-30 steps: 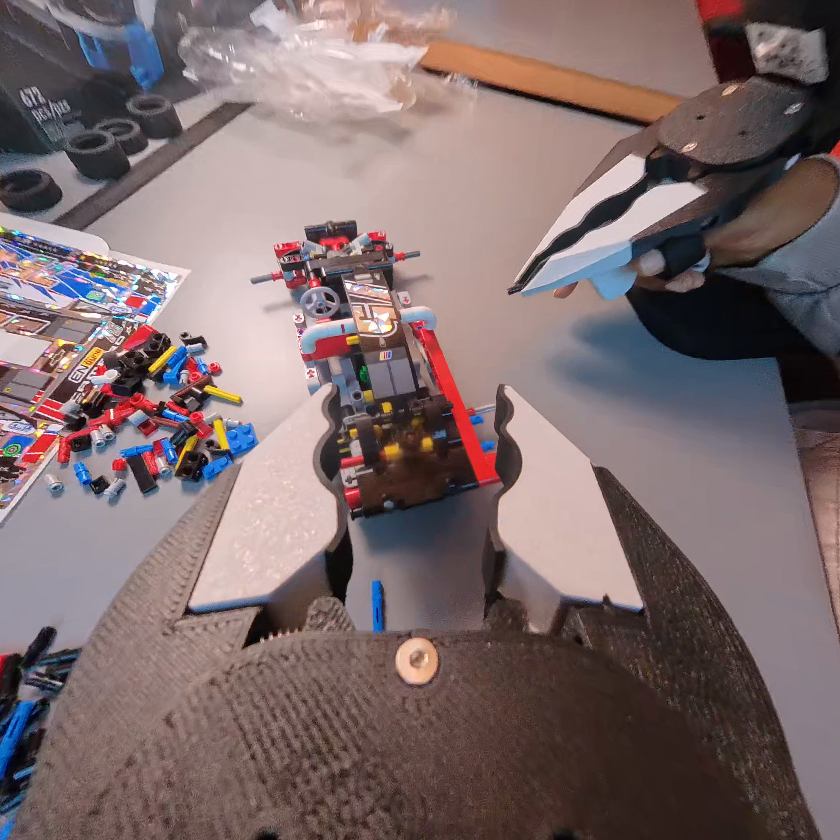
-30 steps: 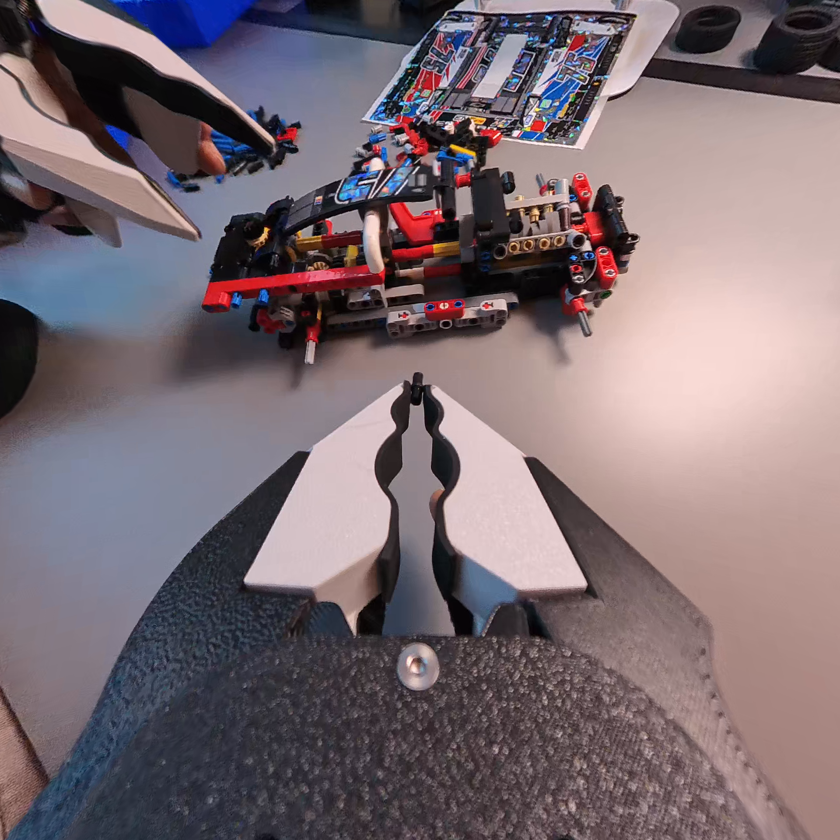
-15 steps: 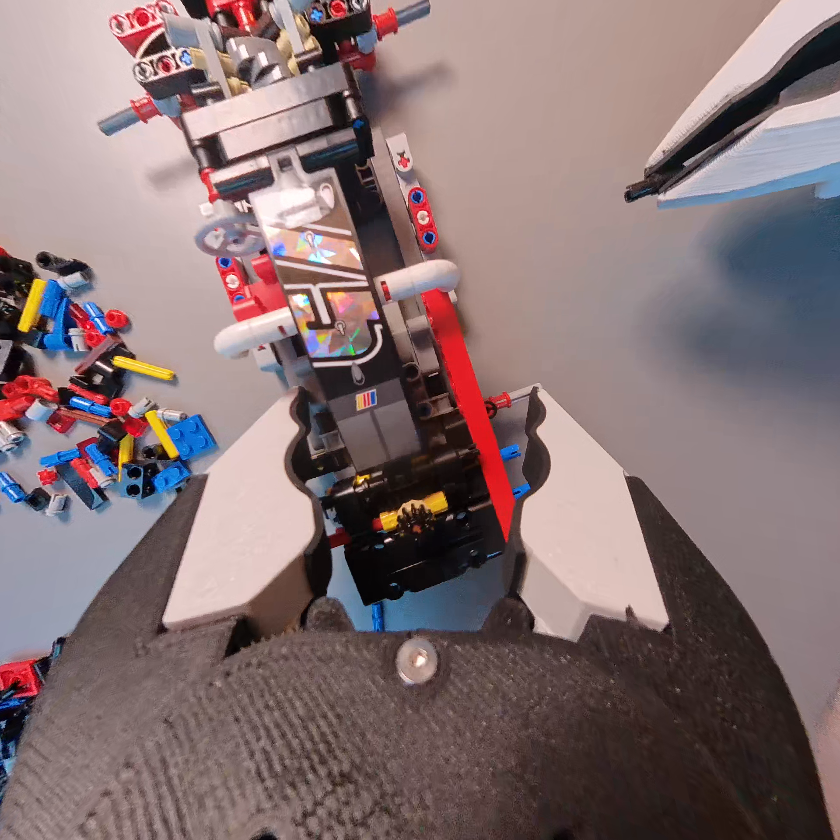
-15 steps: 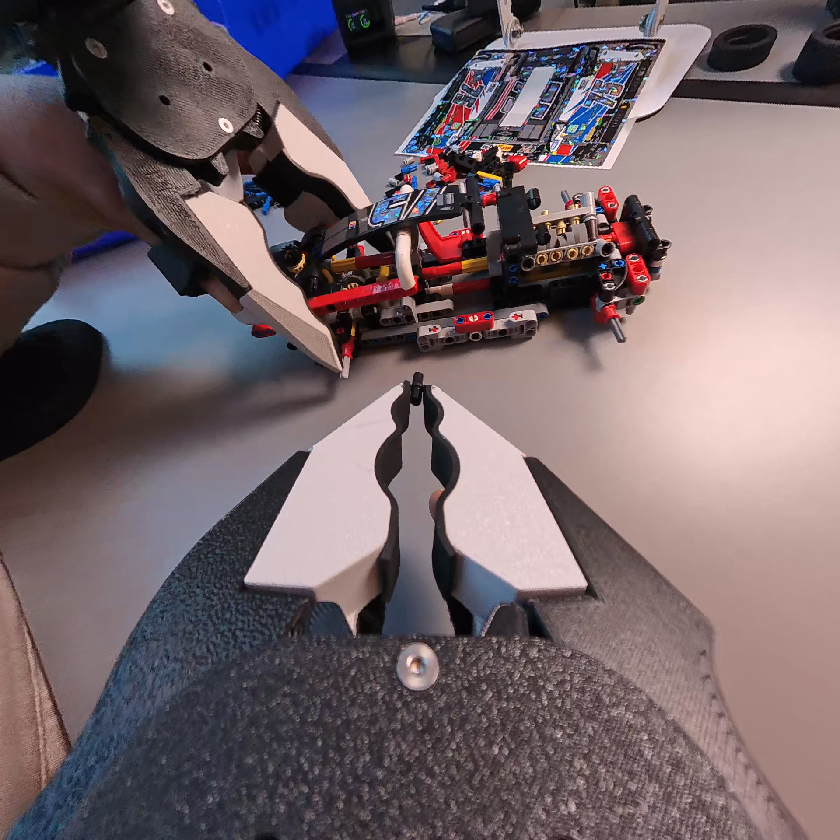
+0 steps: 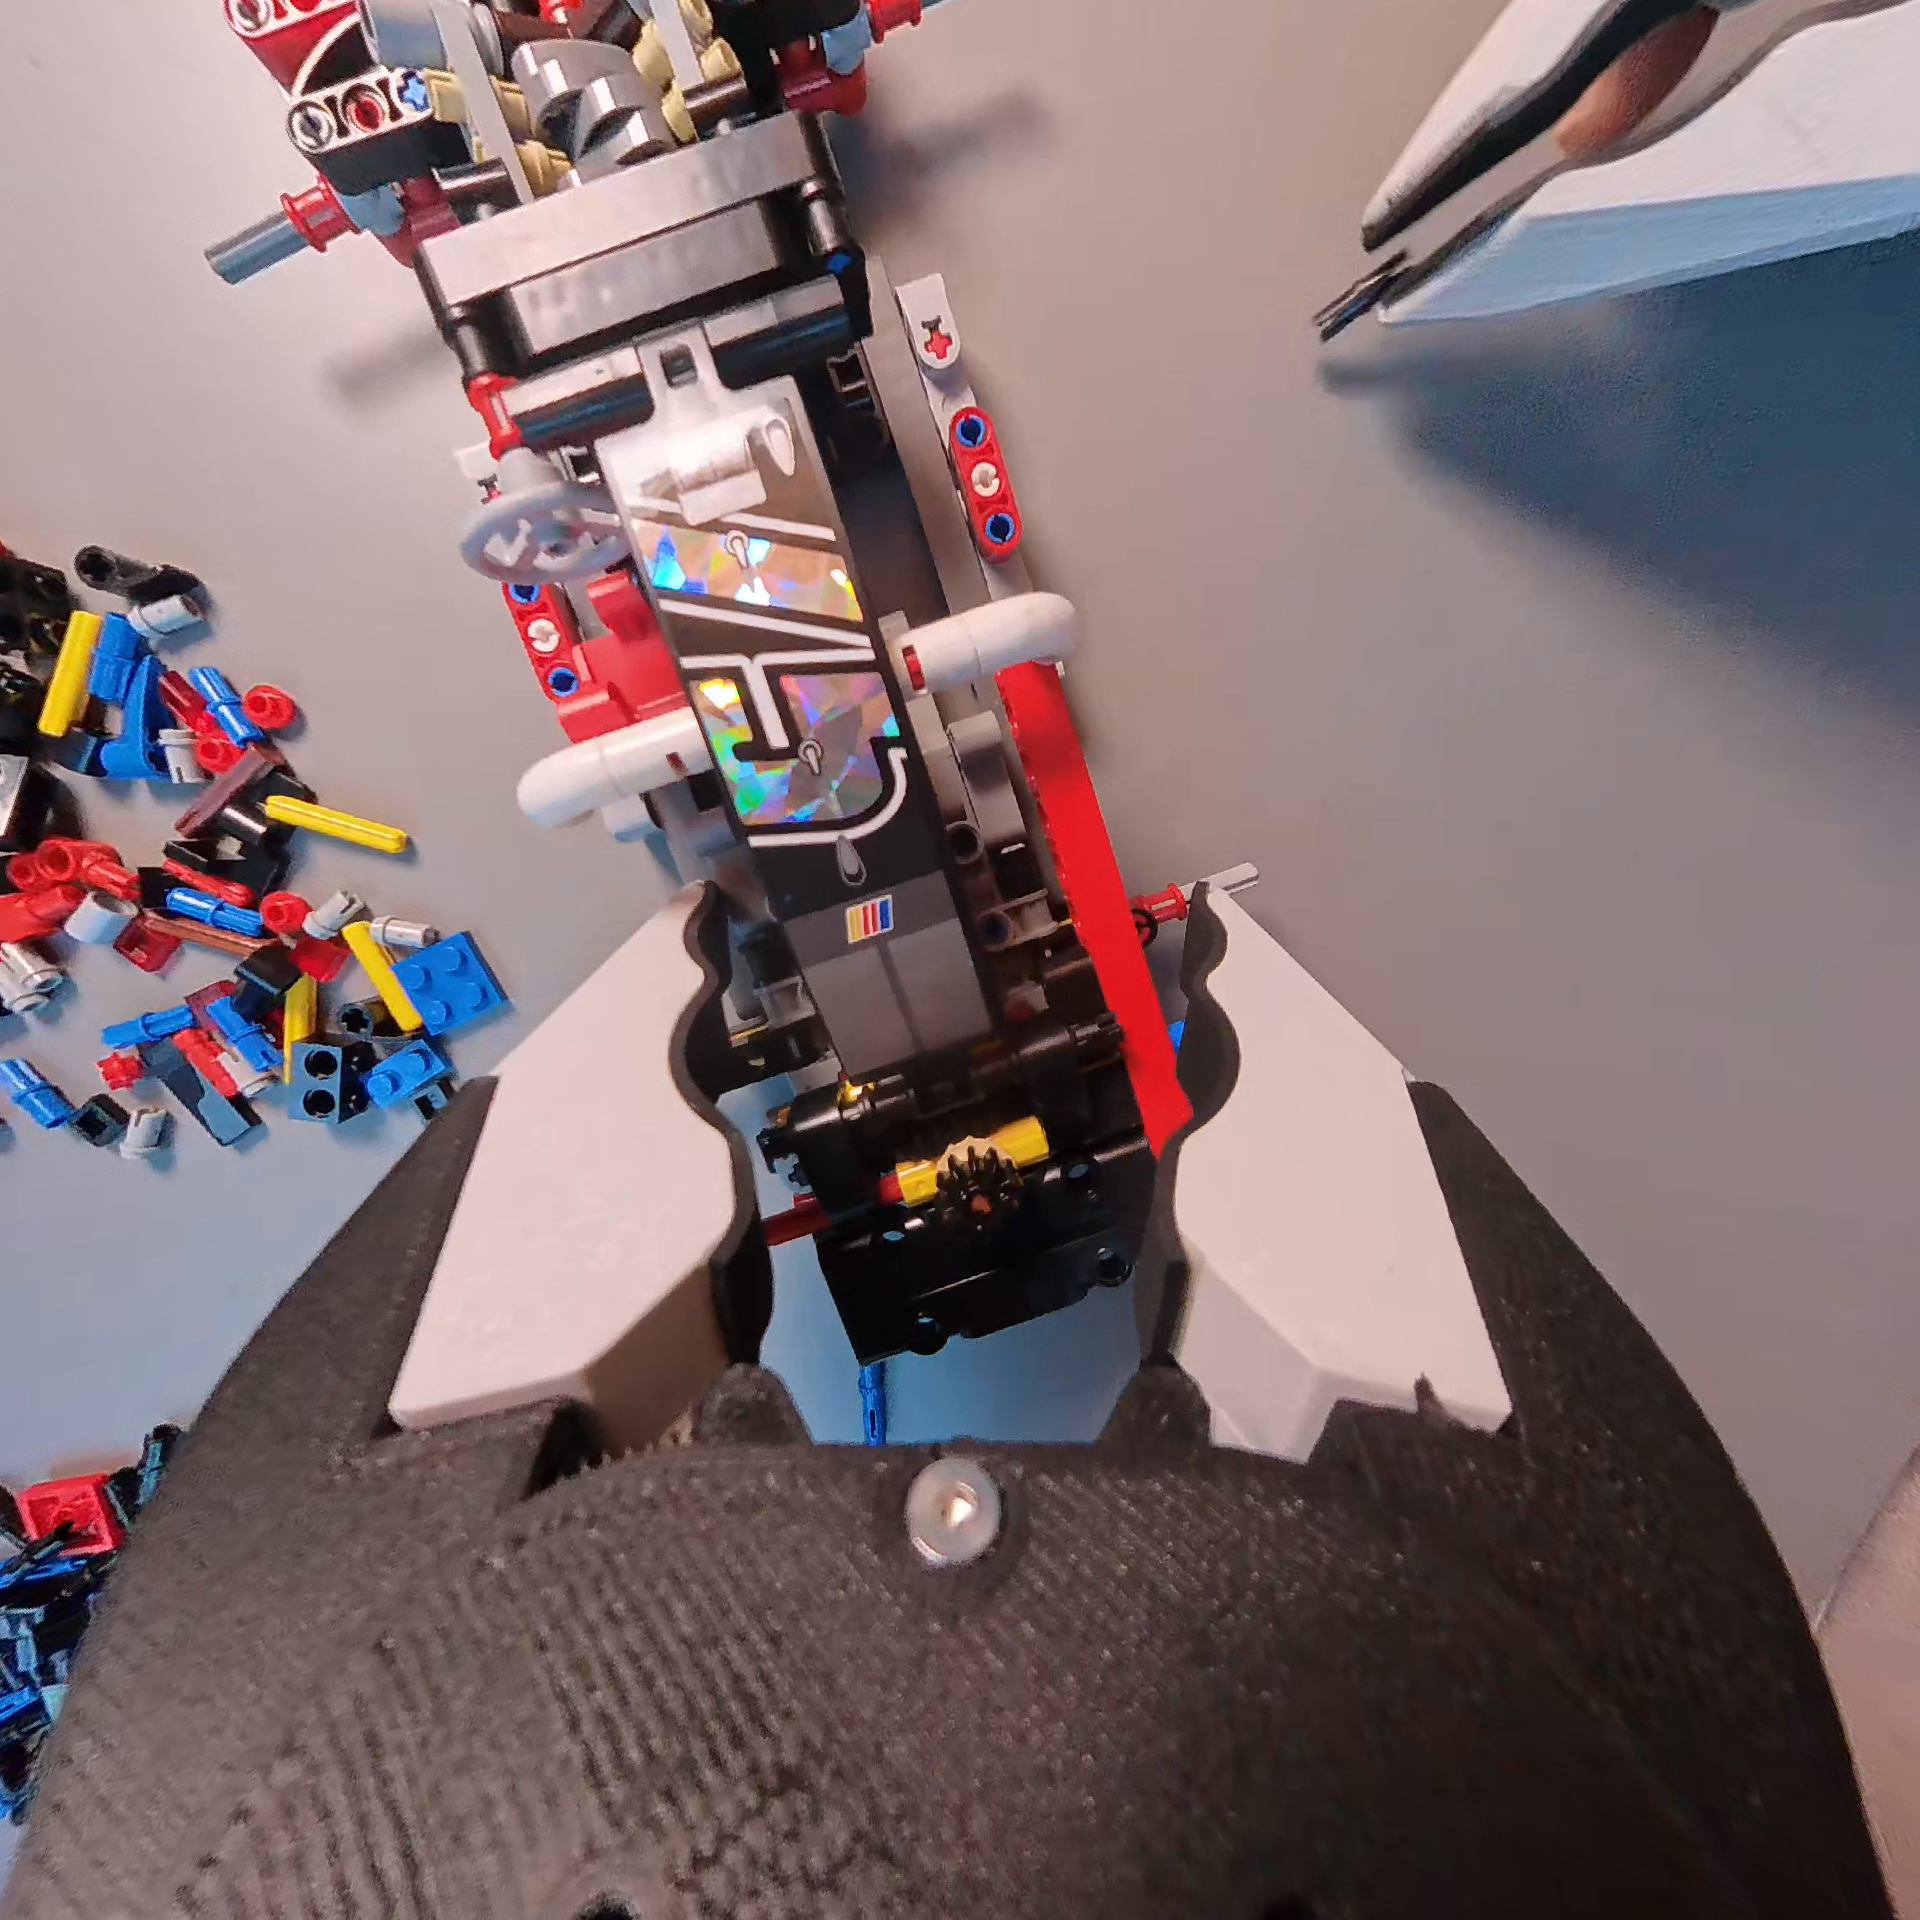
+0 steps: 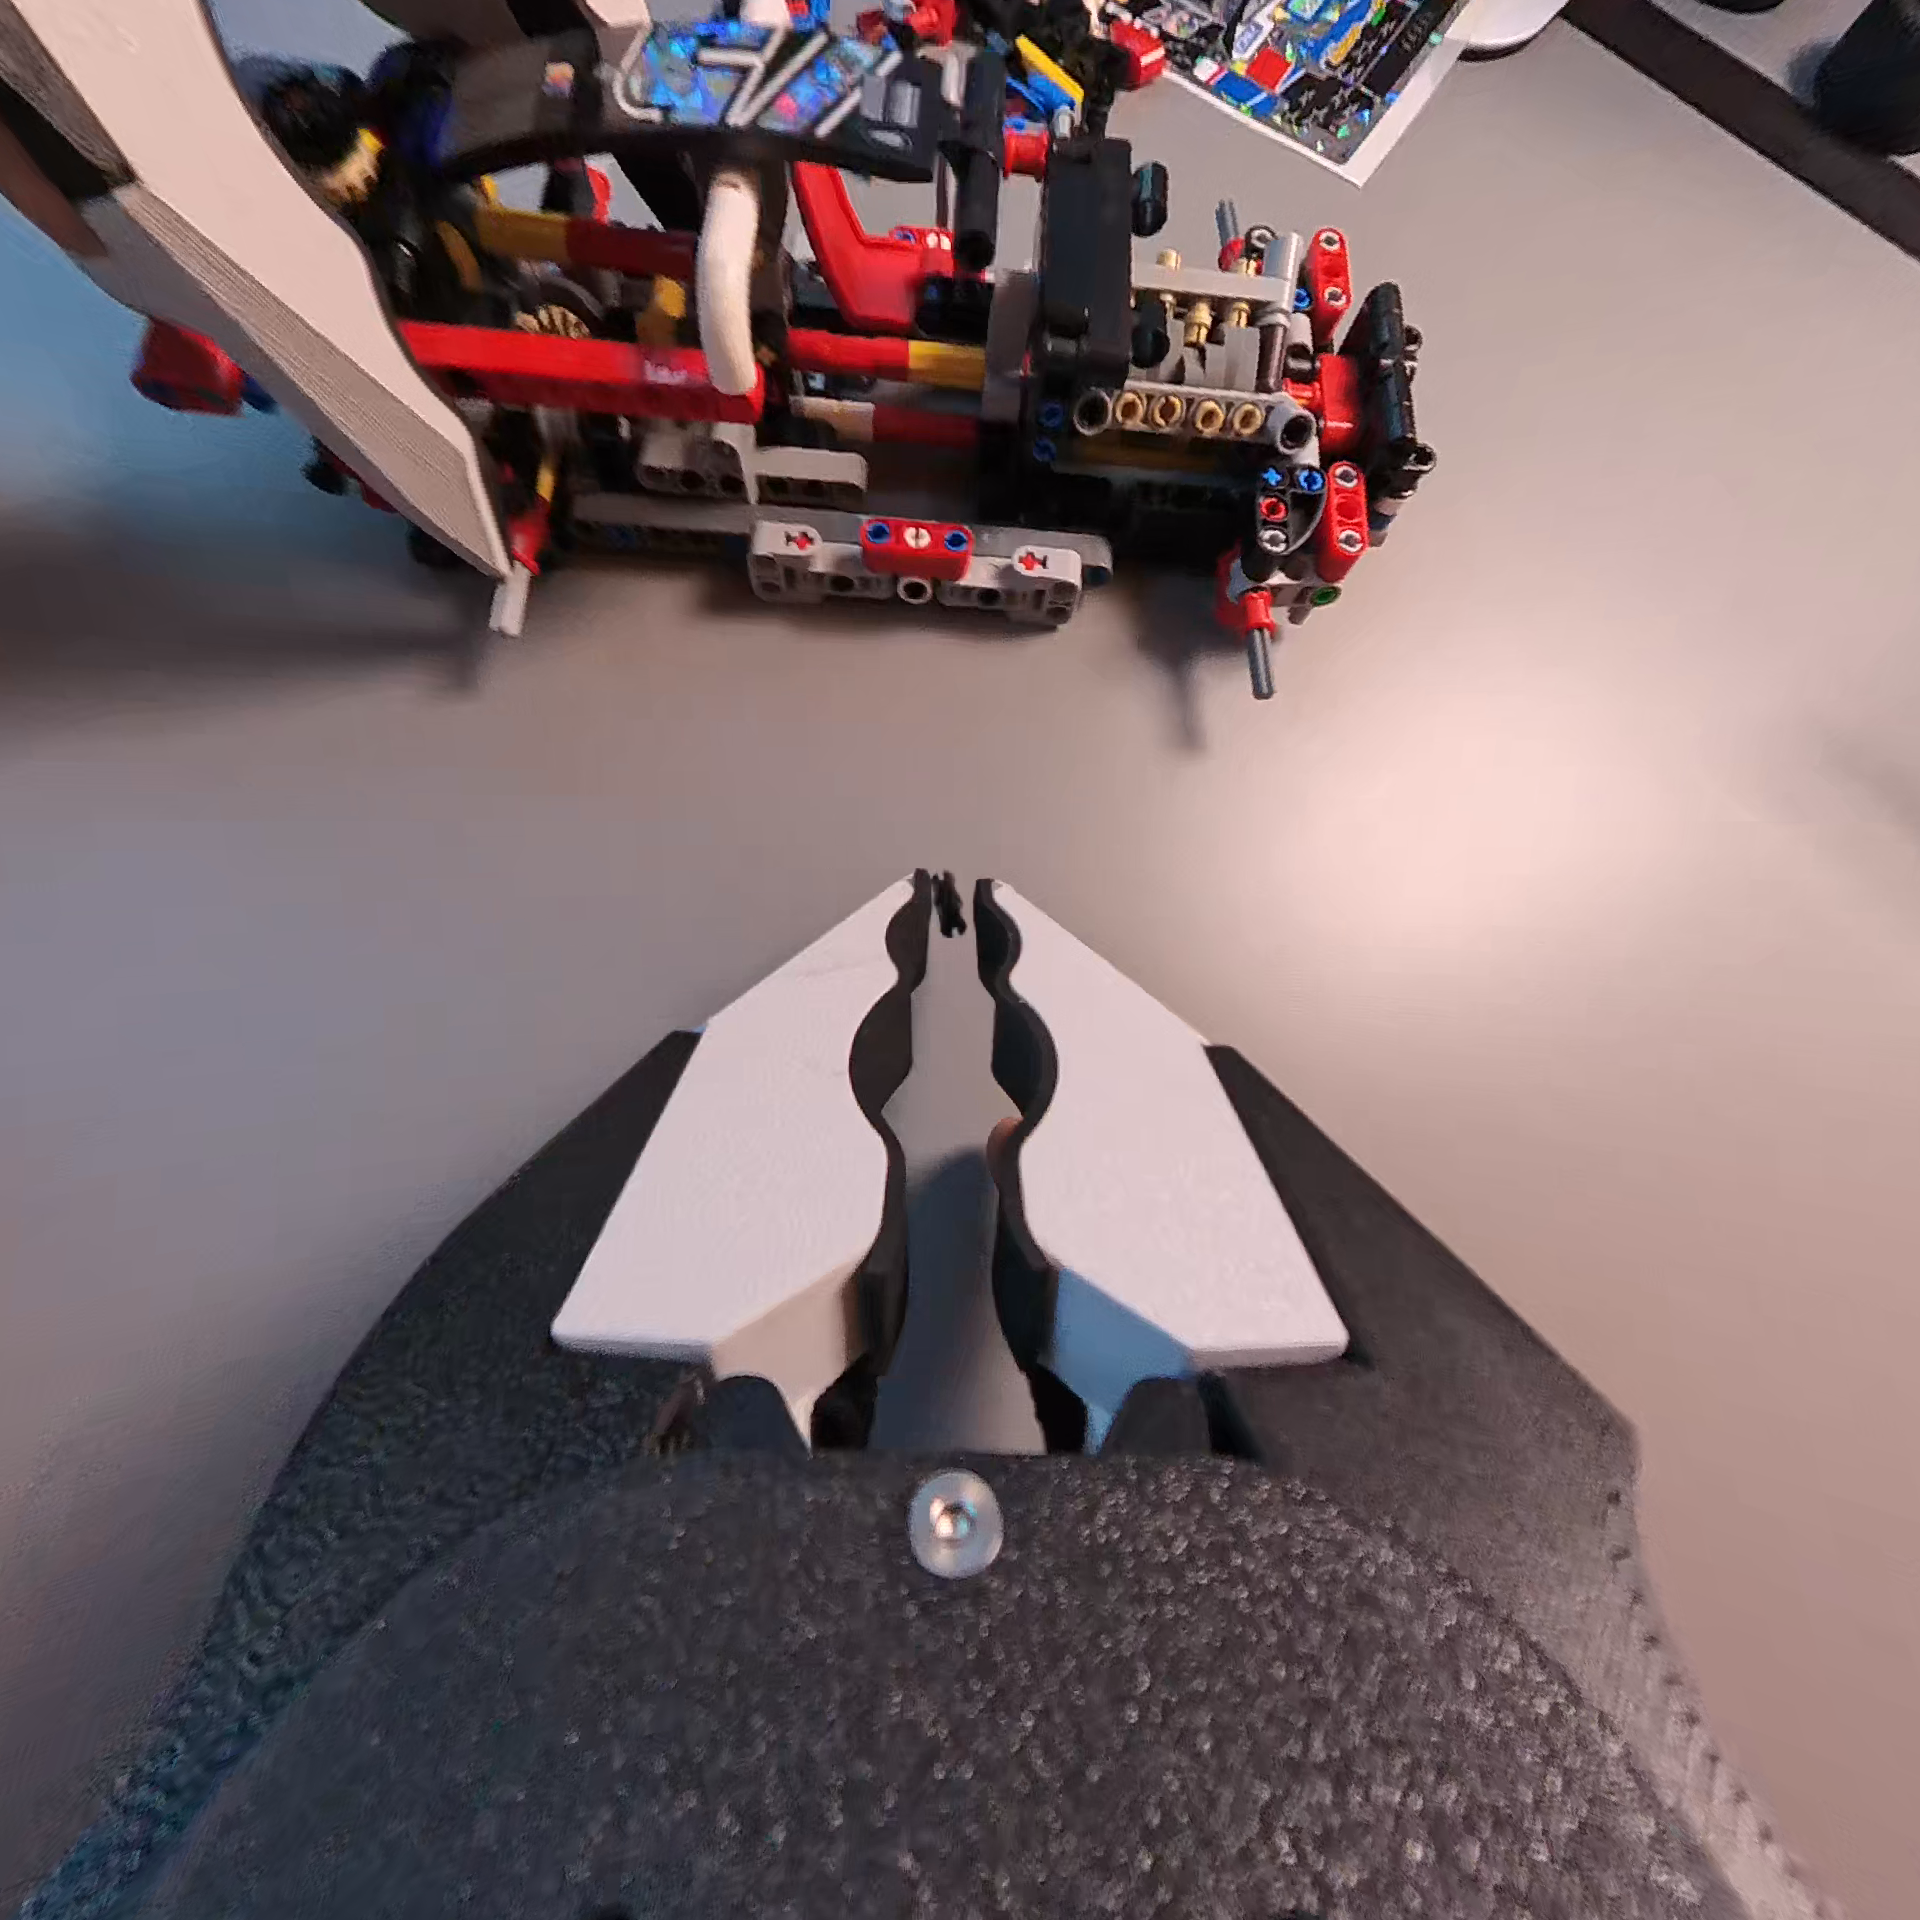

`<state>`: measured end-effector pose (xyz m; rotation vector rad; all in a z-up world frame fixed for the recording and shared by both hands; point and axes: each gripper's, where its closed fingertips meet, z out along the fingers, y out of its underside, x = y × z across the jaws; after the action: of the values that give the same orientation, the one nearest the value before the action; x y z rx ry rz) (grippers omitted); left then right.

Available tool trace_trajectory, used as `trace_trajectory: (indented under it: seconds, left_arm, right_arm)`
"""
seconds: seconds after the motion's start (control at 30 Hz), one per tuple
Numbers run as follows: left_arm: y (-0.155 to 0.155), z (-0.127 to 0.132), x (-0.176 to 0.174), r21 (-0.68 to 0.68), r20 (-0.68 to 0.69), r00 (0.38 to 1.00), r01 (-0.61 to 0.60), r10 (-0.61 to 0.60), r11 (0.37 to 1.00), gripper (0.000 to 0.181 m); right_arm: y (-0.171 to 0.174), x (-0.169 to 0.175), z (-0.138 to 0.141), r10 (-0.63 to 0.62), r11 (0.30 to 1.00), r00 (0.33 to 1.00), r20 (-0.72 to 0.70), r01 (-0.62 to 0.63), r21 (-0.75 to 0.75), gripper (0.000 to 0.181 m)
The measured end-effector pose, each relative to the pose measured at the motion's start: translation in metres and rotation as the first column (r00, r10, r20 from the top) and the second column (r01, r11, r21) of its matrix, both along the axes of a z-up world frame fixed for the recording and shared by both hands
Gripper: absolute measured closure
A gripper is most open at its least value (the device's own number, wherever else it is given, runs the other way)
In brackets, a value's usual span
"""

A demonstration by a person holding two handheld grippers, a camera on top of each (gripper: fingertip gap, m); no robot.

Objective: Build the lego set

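The partly built lego car (image 5: 790,665) lies on the grey table, a long chassis with a black holographic top panel and red side beams. My left gripper (image 5: 956,904) straddles its near end, with both pads against the car's sides. In the right wrist view the car (image 6: 935,343) lies crosswise and a left finger (image 6: 291,312) rests along its left end. My right gripper (image 6: 948,883) is shut on a small black pin (image 6: 948,906) at its tips, a short way from the car's side. It also shows at the upper right of the left wrist view (image 5: 1382,270), with the pin (image 5: 1351,299) sticking out.
A pile of loose red, blue, yellow and black pieces (image 5: 229,935) lies left of the car, with more at the lower left (image 5: 52,1558). A blue pin (image 5: 871,1403) lies under my left gripper. A sticker sheet (image 6: 1320,62) lies beyond the car.
My left gripper has come down over the car's near end and its jaws have narrowed onto it. My right gripper has moved closer to the car's side, still holding the pin.
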<state>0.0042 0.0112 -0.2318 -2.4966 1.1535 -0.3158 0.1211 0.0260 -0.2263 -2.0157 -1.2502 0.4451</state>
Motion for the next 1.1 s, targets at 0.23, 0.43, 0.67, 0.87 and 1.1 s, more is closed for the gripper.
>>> trace_trajectory:
  seconds: [0.23,0.43,0.67,0.87,1.1]
  left_arm:
    - [0.000,0.000,0.000,0.010,0.023,1.000,0.000,-0.001,1.000,0.096]
    - [0.000,0.002,0.002,0.032,0.070,0.997,0.014,-0.016,0.999,0.093]
    - [-0.001,0.003,0.003,0.057,0.121,0.992,0.036,-0.042,0.998,0.090]
    - [-0.001,0.006,0.003,0.072,0.171,0.982,0.061,-0.073,0.995,0.090]
    - [-0.018,0.030,-0.012,0.183,0.256,0.958,0.081,-0.127,0.980,0.083]
  right_arm:
    - [0.025,-0.004,0.026,0.100,0.993,0.995,-0.002,-0.099,0.063,0.152]
    - [0.066,-0.040,0.045,0.375,0.824,0.905,0.202,-0.425,0.374,0.140]
    - [0.078,-0.073,0.012,0.600,0.579,0.628,0.495,-0.768,0.273,0.144]
    - [0.080,-0.075,0.007,0.657,0.502,0.479,0.583,-0.854,0.135,0.154]
    - [0.073,-0.071,0.011,0.654,0.452,0.448,0.610,-0.878,0.160,0.171]
